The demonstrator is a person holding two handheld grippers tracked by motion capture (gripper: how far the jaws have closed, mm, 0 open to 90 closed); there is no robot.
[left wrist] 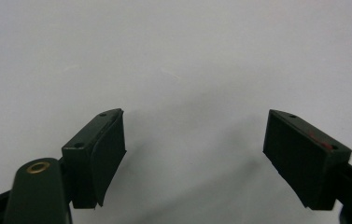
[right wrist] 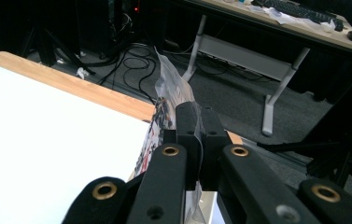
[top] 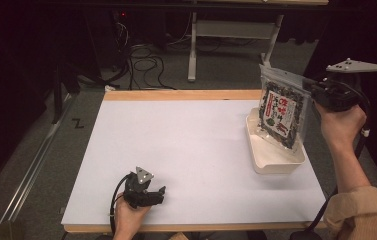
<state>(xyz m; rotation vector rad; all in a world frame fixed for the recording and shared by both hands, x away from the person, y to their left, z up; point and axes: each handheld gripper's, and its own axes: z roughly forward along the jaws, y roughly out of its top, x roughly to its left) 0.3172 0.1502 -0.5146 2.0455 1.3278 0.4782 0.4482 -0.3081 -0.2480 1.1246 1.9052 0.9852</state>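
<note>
High view has my right gripper [top: 310, 90] clamped on the top right edge of the snack pouch [top: 281, 111], which hangs upright with its bottom inside the white tray [top: 271, 161]. Meanwhile my left gripper [top: 162, 194] rests low over the white table [top: 186, 145], jaws spread wide, well apart from the pouch.

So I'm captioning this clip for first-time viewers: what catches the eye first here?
The printed snack bag, pinched at its upper right edge by the right gripper and hanging upright over the white tray at the table's right side. Next, the left gripper at the near left edge, jaws open over the bare white tabletop.
</note>
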